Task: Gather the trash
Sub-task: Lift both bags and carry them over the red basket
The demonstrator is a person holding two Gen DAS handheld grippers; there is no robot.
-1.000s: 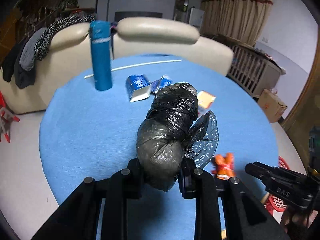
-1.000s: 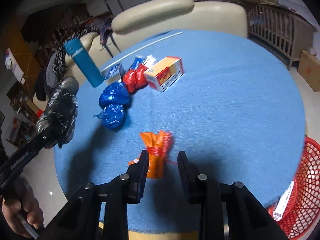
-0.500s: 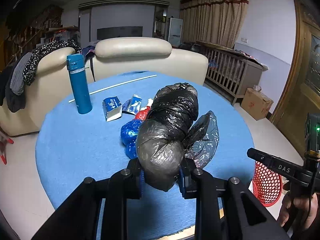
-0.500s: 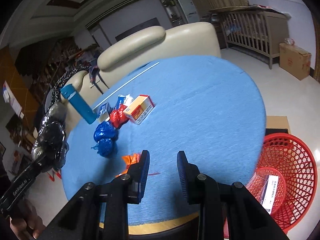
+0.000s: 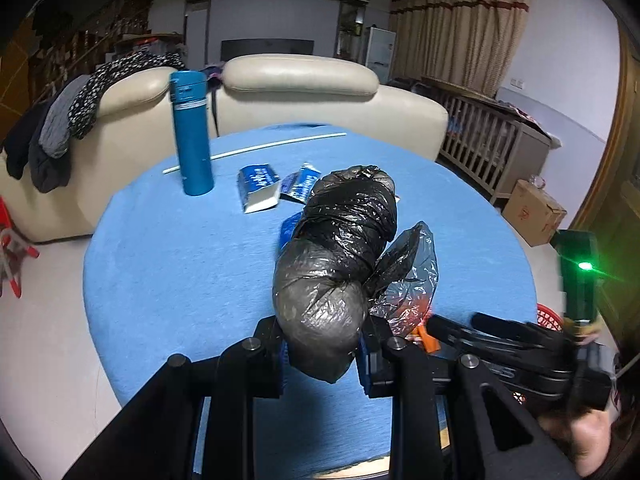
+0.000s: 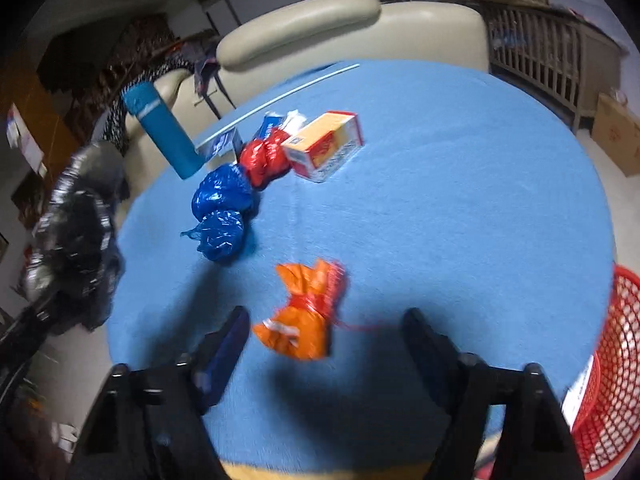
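Nearest the right wrist camera, the right gripper (image 6: 324,332) stands released, its jaws having just been opening, with the orange bag (image 6: 306,312) lying on the blue table (image 6: 460,208) between the two fingers, neither pad touching it; the picture is blurred, so finer contact cannot be told; at about 3 o'clock the red basket (image 6: 600,380) sits below the table's edge with a white item inside. Farther on, at about 11 o'clock from the orange bag, lies the blue bag (image 6: 222,210); just past it the red bag (image 6: 266,162) touches the yellow-and-red box (image 6: 326,146); the teal bottle (image 6: 162,130) stands at 10 o'clock, and a thin white rod (image 6: 280,96) lies beyond.

In the left wrist view, the left gripper (image 5: 322,354) is clenched on the lower end of the black bag (image 5: 340,256), which rises above the table away from the camera; a blue-and-white carton (image 5: 258,186) lies past it at 11 o'clock; the cream sofa (image 5: 300,96) stands behind the table.
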